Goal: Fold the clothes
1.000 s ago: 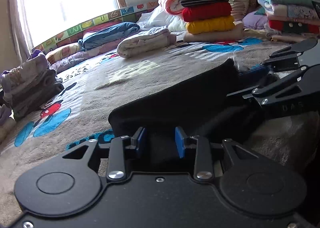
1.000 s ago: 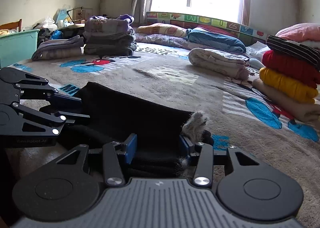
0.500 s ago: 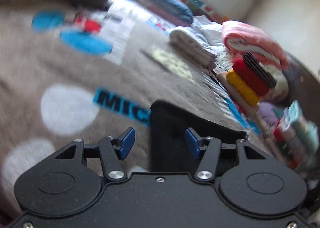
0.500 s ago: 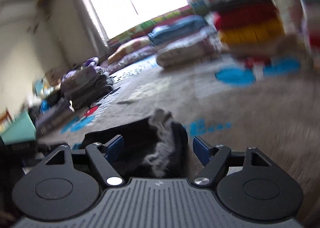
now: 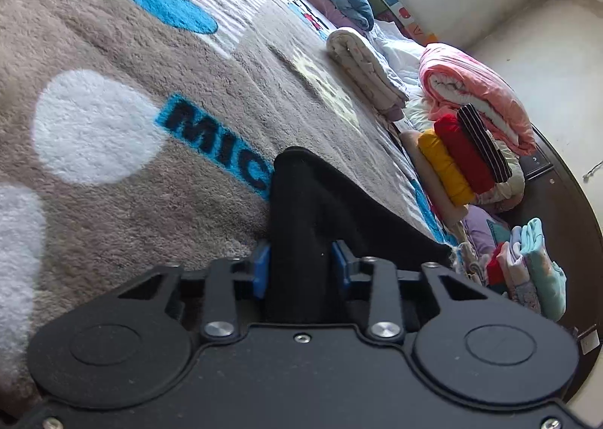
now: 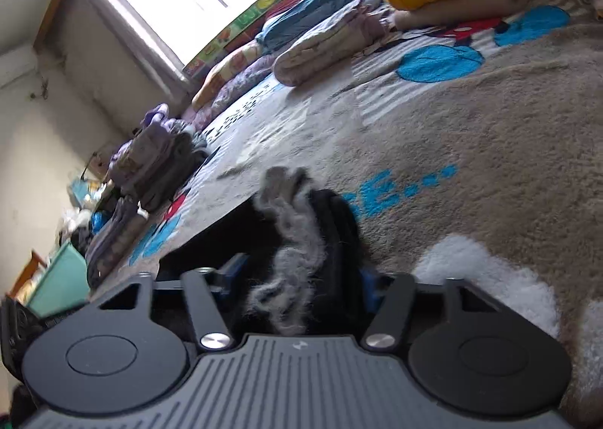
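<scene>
1. Black garment [image 5: 320, 210], apparently fleece-lined, sits at the lower centre of both wrist views, lying on a plush blanket [image 5: 113, 52] spread over the bed.
2. Left gripper [image 5: 299, 265] has its blue pads pressed against a thick fold of the black cloth, pinching it; the fabric rises in a ridge beyond the pads, which suggests the edge is held up for carrying or turning over.
3. Right gripper [image 6: 297, 278] likewise pinches the garment, at an end where grey fuzzy lining [image 6: 290, 240] shows, bunched between its pads. Holding two spots probably keeps the piece stretched between the hands.
4. Whether the cloth is mid-fold or a finished bundle being moved, these views do not settle.
5. Folded stack [image 5: 463, 153] of yellow, red and striped items stands at the right of the left view, near a rolled pink quilt [image 5: 475, 89]; likely a place for finished pieces.
6. Writing: the blanket shows "MIC" [image 5: 215, 150] in black on blue, cut off by the garment, and light-blue letters ending "E..." [image 6: 403, 191] in the right view, with a cartoon mouse print at the upper left.
</scene>
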